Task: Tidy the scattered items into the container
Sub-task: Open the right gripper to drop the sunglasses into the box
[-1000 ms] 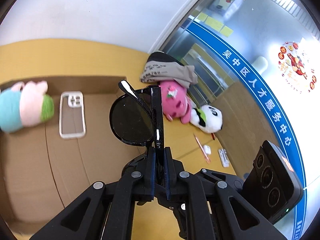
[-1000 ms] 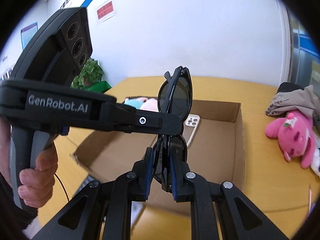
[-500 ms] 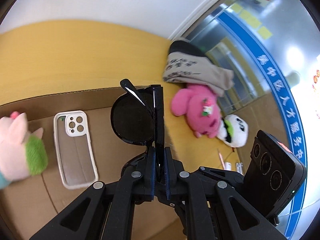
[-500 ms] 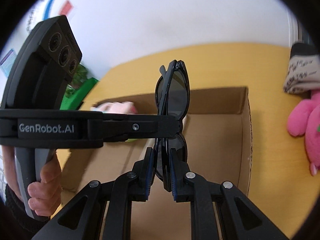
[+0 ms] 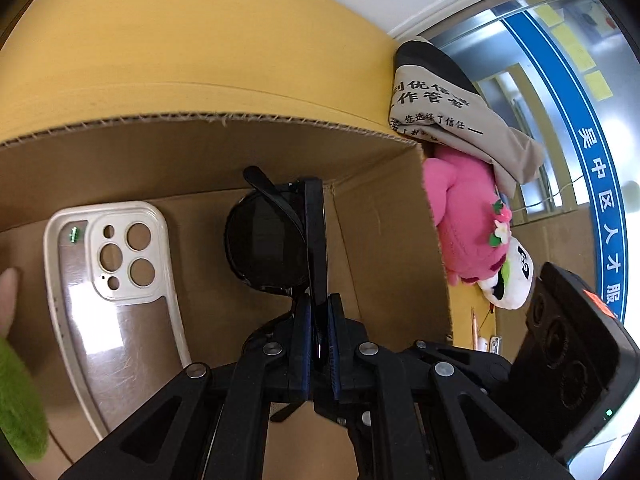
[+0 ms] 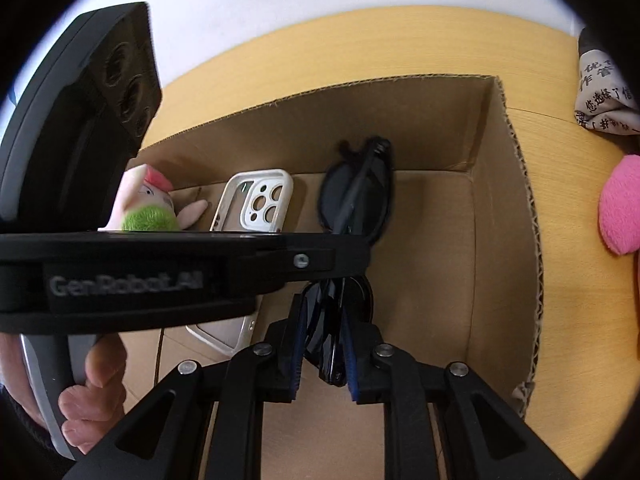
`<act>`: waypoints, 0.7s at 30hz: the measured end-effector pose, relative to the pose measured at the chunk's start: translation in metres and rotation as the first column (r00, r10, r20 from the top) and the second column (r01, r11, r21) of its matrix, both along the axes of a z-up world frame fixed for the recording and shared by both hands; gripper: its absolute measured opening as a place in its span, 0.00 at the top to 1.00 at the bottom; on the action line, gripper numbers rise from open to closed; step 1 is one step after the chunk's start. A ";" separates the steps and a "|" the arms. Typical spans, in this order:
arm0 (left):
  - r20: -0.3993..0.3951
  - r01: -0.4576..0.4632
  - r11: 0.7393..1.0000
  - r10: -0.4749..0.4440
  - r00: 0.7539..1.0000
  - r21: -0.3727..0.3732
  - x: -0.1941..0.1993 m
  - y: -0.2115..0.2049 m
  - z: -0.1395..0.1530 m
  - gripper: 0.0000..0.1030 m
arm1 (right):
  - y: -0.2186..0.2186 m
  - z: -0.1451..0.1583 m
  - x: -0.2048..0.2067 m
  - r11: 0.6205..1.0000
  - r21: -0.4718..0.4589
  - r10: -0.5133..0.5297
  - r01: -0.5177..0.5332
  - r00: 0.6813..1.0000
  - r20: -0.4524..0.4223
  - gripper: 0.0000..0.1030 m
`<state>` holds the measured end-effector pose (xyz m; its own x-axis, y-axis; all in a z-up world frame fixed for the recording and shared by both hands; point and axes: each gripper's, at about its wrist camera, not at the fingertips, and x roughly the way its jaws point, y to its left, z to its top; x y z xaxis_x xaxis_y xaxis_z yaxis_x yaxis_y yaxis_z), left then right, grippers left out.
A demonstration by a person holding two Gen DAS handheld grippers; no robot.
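I have the sunglasses (image 5: pixel 264 248) pinched from both sides: my left gripper (image 5: pixel 319 344) has its fingers closed on the frame, and my right gripper (image 6: pixel 323 356) looks to have its fingers clamped on the other lens. The glasses hang inside the cardboard box (image 6: pixel 516 184), near its far right corner; I cannot tell whether they touch the floor of it. Already in the box lie a phone case (image 5: pixel 108 280) and a small plush toy (image 6: pixel 148 204) toward its left side. Outside the box, near the counter's (image 5: pixel 168 40) right edge, a pink plush (image 5: pixel 464 216), a panda plush (image 5: pixel 508 280), a folded cloth bag (image 5: pixel 444 112) and a pencil (image 5: pixel 475 326) wait. I judge the job roughly half done: the glasses need releasing, then those pieces.
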<state>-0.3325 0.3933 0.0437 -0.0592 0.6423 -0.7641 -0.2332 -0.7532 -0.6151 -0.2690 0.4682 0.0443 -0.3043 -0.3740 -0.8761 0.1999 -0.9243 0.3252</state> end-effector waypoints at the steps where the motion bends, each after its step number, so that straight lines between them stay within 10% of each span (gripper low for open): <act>1: -0.002 -0.005 1.000 0.005 1.000 -0.005 0.000 0.000 -0.002 0.94 | 0.000 -0.001 -0.003 1.000 0.009 0.000 0.000 1.000 0.000 0.82; 7: -0.048 -0.055 0.997 0.053 0.997 -0.050 0.004 -0.006 0.000 0.89 | -0.006 0.002 0.005 0.998 0.066 0.003 -0.002 1.000 -0.021 0.56; 13: -0.216 -0.076 0.995 0.062 0.974 -0.060 0.032 -0.030 0.057 0.37 | 0.002 0.047 0.043 0.993 0.115 -0.002 0.022 0.986 -0.169 0.22; 21: -0.549 -0.188 0.977 0.104 0.829 -0.098 0.146 -0.109 0.145 0.11 | -0.005 0.087 0.171 0.992 0.103 -0.022 0.070 0.913 -0.407 0.20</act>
<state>-0.1862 0.2840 0.1884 -0.5717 0.4808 -0.6648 -0.3757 -0.8738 -0.3087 -0.0985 0.4628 0.1313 -0.6556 -0.2570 -0.7100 0.2485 -0.9614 0.1185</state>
